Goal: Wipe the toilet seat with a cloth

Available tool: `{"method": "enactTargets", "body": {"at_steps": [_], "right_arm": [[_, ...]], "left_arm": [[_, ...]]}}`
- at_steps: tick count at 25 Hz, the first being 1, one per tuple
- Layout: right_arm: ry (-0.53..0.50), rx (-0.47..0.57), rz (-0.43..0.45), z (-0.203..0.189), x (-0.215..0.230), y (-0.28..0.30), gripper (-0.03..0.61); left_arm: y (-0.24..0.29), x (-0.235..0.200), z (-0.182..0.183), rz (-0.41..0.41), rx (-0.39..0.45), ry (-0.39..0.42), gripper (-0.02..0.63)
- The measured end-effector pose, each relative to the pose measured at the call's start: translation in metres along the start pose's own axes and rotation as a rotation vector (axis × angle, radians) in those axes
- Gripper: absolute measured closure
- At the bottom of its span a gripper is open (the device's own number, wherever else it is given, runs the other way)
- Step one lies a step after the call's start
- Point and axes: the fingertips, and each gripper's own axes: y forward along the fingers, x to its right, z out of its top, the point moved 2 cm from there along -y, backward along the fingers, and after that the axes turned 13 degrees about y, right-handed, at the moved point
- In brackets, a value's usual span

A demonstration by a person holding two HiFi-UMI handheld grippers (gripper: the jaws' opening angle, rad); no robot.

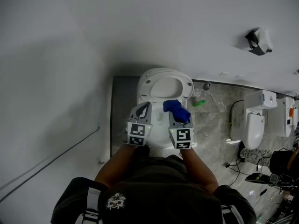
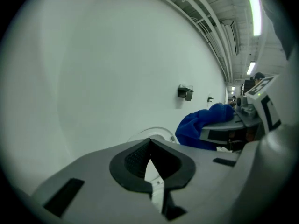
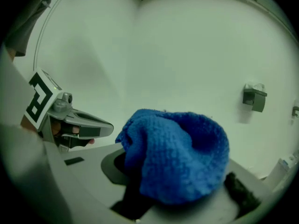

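A white toilet (image 1: 164,85) stands against the wall with its seat (image 1: 145,88) down and the bowl open. My right gripper (image 1: 177,111) is shut on a bunched blue cloth (image 1: 176,109), held above the seat's near right side. The blue cloth (image 3: 175,155) fills the right gripper view and hides the jaws' tips. My left gripper (image 1: 143,110) hovers over the seat's near left side, shut with nothing in it; its pads (image 2: 135,160) meet in the left gripper view, where the blue cloth (image 2: 201,125) shows to the right.
A grey floor strip (image 1: 122,111) runs left of the toilet, with the white wall beyond. A second toilet (image 1: 254,120) and cables (image 1: 243,164) lie on the marble floor at right. A small green item (image 1: 198,103) lies beside the toilet. A dispenser (image 1: 258,41) hangs on the wall.
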Motion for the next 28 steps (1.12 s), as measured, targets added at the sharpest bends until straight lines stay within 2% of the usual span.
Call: {"method": "enactTargets", "body": {"at_steps": [3, 7, 15, 21, 28], "right_arm": [[-0.044, -0.014, -0.017, -0.004, 0.006, 0.030, 0.487], [-0.035, -0.086, 0.013, -0.018, 0.009, 0.073, 0.486], [0.022, -0.216, 0.043, -0.052, 0.022, 0.160, 0.486], [0.090, -0.221, 0.026, -0.046, 0.028, 0.184, 0.487], [0.147, -0.149, -0.006, -0.029, 0.047, 0.177, 0.486]], "left_arm": [[0.020, -0.008, -0.005, -0.023, -0.021, 0.014, 0.604], [0.045, -0.020, -0.009, -0.014, -0.053, -0.012, 0.604], [0.091, -0.050, -0.039, 0.087, -0.117, -0.058, 0.604], [0.112, -0.073, -0.055, 0.114, -0.139, -0.106, 0.604], [0.124, -0.062, -0.043, 0.115, -0.106, -0.111, 0.604]]}}
